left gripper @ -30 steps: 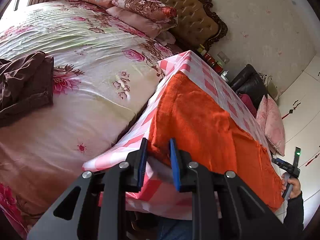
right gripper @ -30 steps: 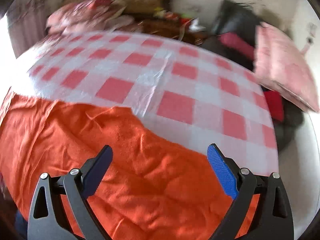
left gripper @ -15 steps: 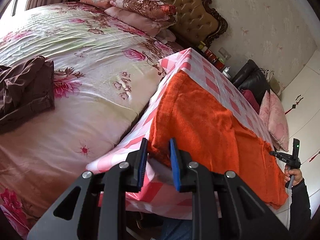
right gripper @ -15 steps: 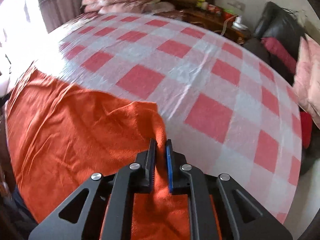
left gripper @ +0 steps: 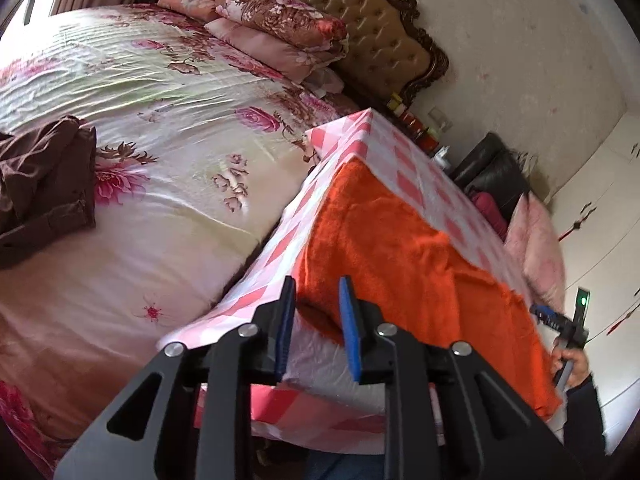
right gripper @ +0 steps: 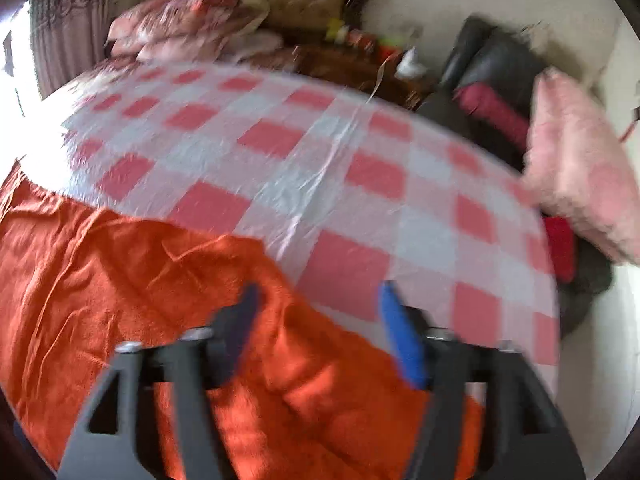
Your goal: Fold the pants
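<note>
Pants point(left gripper: 420, 264) of bright orange fleece are lying spread along the near edge of the table point(left gripper: 404, 160), which is wearing a pink-and-white checked cloth. One end of the garment is draping over the table's near left corner, beside the bed point(left gripper: 160, 160), and the other end is reaching toward the near right corner.

At that left corner the left gripper point(left gripper: 316, 304) is pointing down at the overhanging end. A thick fold of the orange fabric is sitting between its blue-padded fingers point(left gripper: 347, 320), which are standing narrowly apart; the pads appear to be pressing on the fold, so it is holding the pants there.

Toward the other end, the right gripper point(right gripper: 320, 320) is hovering over the pants' upper edge, where orange fabric is meeting bare checked cloth. Its jaws are opening, wide apart in the blurred right wrist view. A raised ridge of fabric is lying between the fingers, nearer the left finger, but neither pad is pressing on it. The right finger is standing over the checked cloth just beyond the fabric's edge.

In the left wrist view, the person's right hand point(left gripper: 572, 364) is showing past the far end of the pants, gripping its tool's handle.
</note>
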Tool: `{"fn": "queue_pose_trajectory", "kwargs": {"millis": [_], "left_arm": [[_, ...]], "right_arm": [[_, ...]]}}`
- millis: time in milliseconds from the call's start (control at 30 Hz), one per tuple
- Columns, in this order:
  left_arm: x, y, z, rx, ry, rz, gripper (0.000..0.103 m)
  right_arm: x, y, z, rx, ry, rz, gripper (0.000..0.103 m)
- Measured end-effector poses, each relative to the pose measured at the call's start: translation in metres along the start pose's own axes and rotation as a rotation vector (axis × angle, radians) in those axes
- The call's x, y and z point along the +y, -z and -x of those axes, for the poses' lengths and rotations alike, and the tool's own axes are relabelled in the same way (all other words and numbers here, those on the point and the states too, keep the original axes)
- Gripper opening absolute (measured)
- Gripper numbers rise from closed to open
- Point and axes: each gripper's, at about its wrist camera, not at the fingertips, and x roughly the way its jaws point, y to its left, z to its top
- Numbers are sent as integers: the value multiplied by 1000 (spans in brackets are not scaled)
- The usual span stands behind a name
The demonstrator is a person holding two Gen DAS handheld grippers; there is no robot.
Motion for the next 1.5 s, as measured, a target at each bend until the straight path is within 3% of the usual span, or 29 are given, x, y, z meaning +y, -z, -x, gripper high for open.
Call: {"fn": "queue_pose_trajectory", "kwargs": {"millis": [167, 233, 300, 367, 433, 533, 600, 700, 1000, 1067, 1133, 1200, 1267, 1333, 1400, 1500], "left_arm": [[19, -6, 7, -13, 60, 102, 23], [21, -7, 6, -1, 65, 107, 28], [18, -8, -1, 38, 59, 98, 37], [15, -6, -7, 66, 65, 91, 38], [9, -5, -13, 92, 61, 60, 34], [-3, -3, -13, 88, -33, -52, 14], [-9, -4, -11, 95, -34, -102, 11], [-15, -7, -12, 98, -71, -158, 10], [1, -9, -10, 95, -29, -91, 10], [5, -10, -8, 80, -1, -51, 17], [12, -8, -5, 71, 33, -10, 32], [25, -6, 0, 56, 98, 69, 35], [39, -3, 1, 44, 177, 169, 35], [43, -1, 3, 25, 206, 213, 36], [42, 1, 5, 4, 185, 232, 47], [35, 1, 2, 11, 153, 220, 49]], "right_arm": [[-24, 50, 59, -54, 45, -163, 84], [-26, 80, 75, -60, 109, -151, 87], [-33, 109, 82, -29, 226, -155, 87], [-48, 131, 86, 0, 258, -216, 87], [-66, 154, 82, 50, 261, -278, 87], [-81, 172, 77, 66, 330, -278, 87], [-90, 175, 77, 59, 316, -289, 89], [-93, 174, 71, 53, 387, -251, 89], [-98, 176, 72, 46, 379, -285, 90], [-94, 176, 74, 43, 389, -269, 90], [-91, 174, 76, 38, 414, -251, 90], [-90, 172, 88, 5, 442, -286, 90], [-86, 169, 100, -28, 416, -317, 90], [-70, 159, 116, -73, 365, -333, 90], [-45, 149, 124, -98, 325, -301, 90], [4, 133, 128, -129, 214, -281, 90]]}}
